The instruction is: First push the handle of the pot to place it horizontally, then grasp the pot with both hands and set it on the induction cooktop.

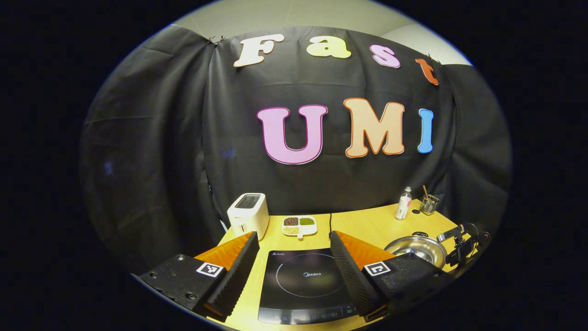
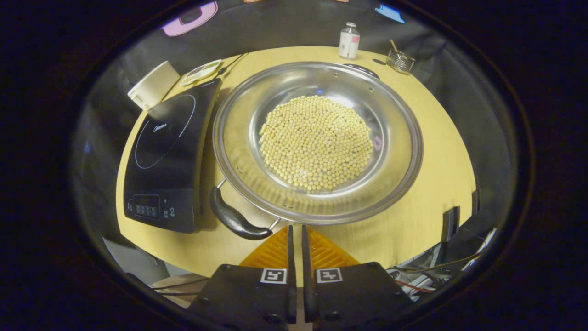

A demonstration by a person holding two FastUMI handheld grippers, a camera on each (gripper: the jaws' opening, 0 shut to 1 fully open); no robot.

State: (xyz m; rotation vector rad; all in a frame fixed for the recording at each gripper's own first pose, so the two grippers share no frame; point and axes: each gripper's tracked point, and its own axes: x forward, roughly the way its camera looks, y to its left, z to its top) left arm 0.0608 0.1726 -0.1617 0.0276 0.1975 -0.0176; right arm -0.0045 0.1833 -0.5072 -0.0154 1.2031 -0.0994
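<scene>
Sitting just right of the black induction cooktop (image 2: 165, 151), the round steel pot of yellow beans (image 2: 317, 142) leaves bare yellow surface (image 2: 441, 151) beyond; right tool (image 2: 295, 241) closed, left tool (image 1: 294, 257) spread wide.

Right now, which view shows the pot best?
The right gripper view: the pot is seen from above, beans and handle clear. The left gripper view catches the pot small, at the edge.

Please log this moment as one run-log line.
left gripper: open, over cooktop | right gripper: shut, empty, near pot handle | pot: on table, beans inside
</scene>
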